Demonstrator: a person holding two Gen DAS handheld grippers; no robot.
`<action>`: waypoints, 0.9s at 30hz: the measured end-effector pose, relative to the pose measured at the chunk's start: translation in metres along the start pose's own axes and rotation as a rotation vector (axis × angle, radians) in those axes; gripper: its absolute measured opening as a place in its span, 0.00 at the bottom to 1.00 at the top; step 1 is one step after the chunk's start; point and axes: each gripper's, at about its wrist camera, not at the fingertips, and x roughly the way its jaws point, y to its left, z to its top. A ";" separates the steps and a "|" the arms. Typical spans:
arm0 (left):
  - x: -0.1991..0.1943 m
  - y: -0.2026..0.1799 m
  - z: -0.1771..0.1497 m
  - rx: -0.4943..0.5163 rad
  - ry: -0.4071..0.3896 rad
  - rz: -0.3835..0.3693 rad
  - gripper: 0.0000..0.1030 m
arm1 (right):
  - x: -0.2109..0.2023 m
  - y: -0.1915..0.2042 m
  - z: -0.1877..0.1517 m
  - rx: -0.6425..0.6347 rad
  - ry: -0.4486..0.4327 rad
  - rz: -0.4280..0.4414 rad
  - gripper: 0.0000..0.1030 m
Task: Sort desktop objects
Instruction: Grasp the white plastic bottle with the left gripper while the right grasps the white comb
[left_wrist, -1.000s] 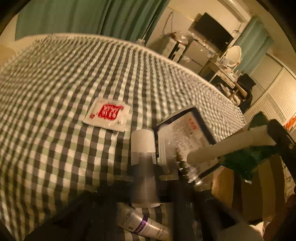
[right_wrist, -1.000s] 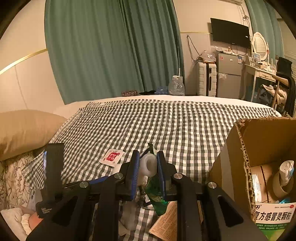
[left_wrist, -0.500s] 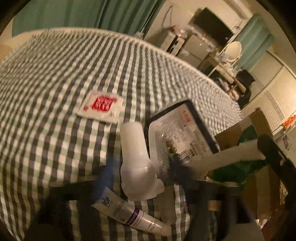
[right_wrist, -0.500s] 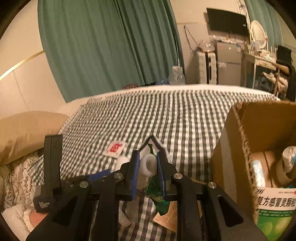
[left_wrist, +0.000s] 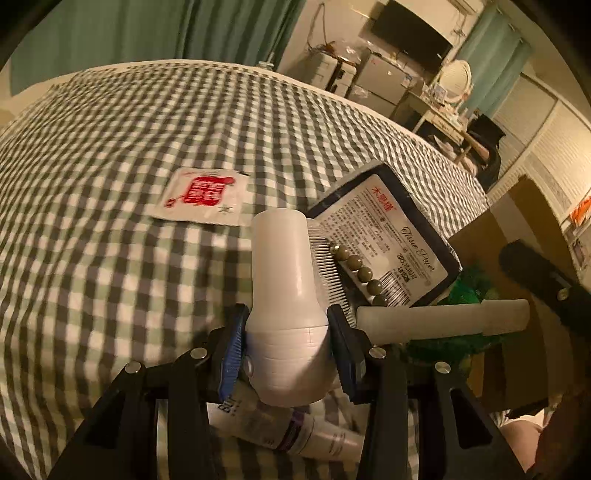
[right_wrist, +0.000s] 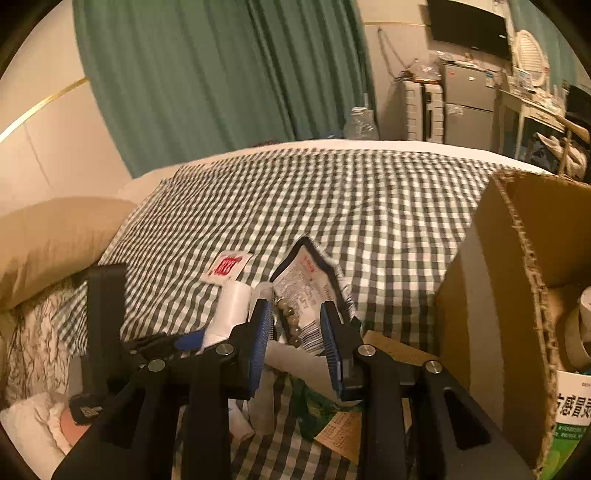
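Observation:
My left gripper (left_wrist: 286, 345) is shut on a white plastic bottle-shaped device (left_wrist: 284, 280) lying on the checked cloth; it also shows in the right wrist view (right_wrist: 229, 310). My right gripper (right_wrist: 297, 332) is open and empty above the pile. Under it lie a tissue pack (right_wrist: 308, 284), a bead bracelet (right_wrist: 288, 319) and a green packet (right_wrist: 314, 410). In the left wrist view the tissue pack (left_wrist: 391, 236), beads (left_wrist: 360, 271), a comb (left_wrist: 327, 266), a white cylinder (left_wrist: 443, 319) and a tube (left_wrist: 280, 424) crowd around the bottle.
A white sachet with red print (left_wrist: 201, 197) lies apart on the cloth, also in the right wrist view (right_wrist: 229, 266). An open cardboard box (right_wrist: 517, 280) with items inside stands at the right. A tan pillow (right_wrist: 48, 236) lies at the left.
My left gripper has closed on the white bottle. My right gripper has opened and let go of the white cylinder it held, which now lies in the pile.

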 end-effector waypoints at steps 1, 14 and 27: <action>-0.003 0.006 -0.003 -0.013 -0.004 -0.001 0.43 | 0.006 0.003 -0.003 -0.012 0.030 0.016 0.27; -0.025 0.062 -0.013 -0.181 -0.044 -0.005 0.43 | 0.032 0.033 -0.030 -0.253 0.148 -0.117 0.50; -0.040 0.049 -0.018 -0.158 -0.081 0.027 0.43 | 0.029 0.039 -0.036 -0.262 0.217 0.002 0.50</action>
